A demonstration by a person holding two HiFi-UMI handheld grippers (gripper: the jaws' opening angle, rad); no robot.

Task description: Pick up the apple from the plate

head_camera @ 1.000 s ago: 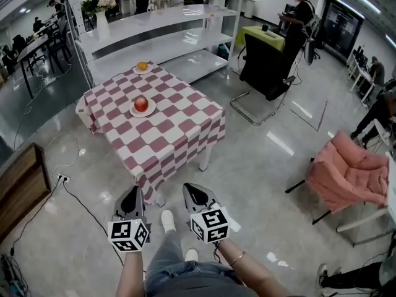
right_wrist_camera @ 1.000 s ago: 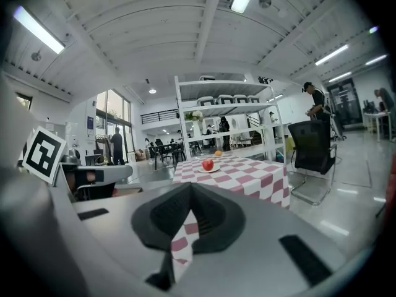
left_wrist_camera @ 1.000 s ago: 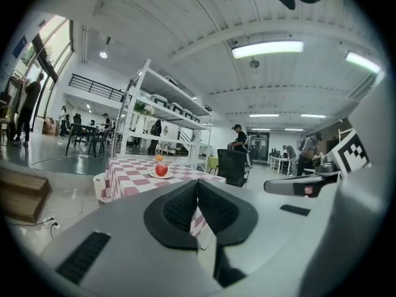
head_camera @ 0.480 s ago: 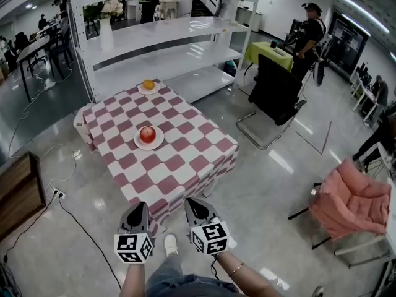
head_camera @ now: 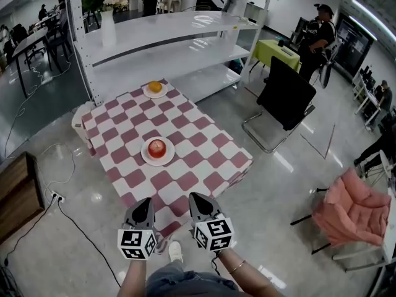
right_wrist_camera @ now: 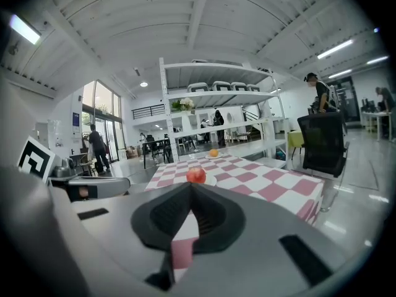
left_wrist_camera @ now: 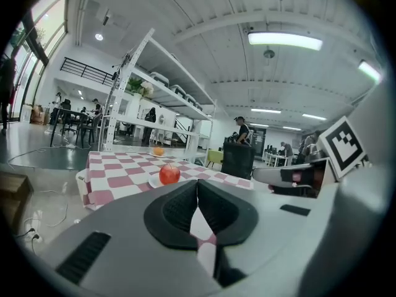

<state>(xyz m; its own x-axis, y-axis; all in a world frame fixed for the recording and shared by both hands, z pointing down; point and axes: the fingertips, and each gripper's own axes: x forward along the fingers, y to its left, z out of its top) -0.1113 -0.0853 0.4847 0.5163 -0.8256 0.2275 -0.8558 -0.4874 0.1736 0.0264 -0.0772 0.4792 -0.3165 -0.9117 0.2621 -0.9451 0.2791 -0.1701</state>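
Observation:
A red apple (head_camera: 156,147) lies on a white plate (head_camera: 146,158) in the middle of a table with a red-and-white checked cloth (head_camera: 204,156). The apple (left_wrist_camera: 169,174) shows ahead in the left gripper view, and the apple (right_wrist_camera: 196,175) likewise in the right gripper view. My left gripper (head_camera: 144,204) and right gripper (head_camera: 197,198) hang side by side at the table's near edge, well short of the plate. Both are shut with nothing between the jaws.
A second plate with an orange (head_camera: 154,86) sits at the table's far corner. White shelving (head_camera: 154,36) stands behind the table. A black chair (head_camera: 288,101) is to the right, a pink chair (head_camera: 352,212) further right, a wooden cabinet (head_camera: 15,193) to the left. A person (head_camera: 318,36) stands at the back.
Both grippers and the head camera have moved forward towards the table; the table and apple now appear nearer. The jaws stayed shut.

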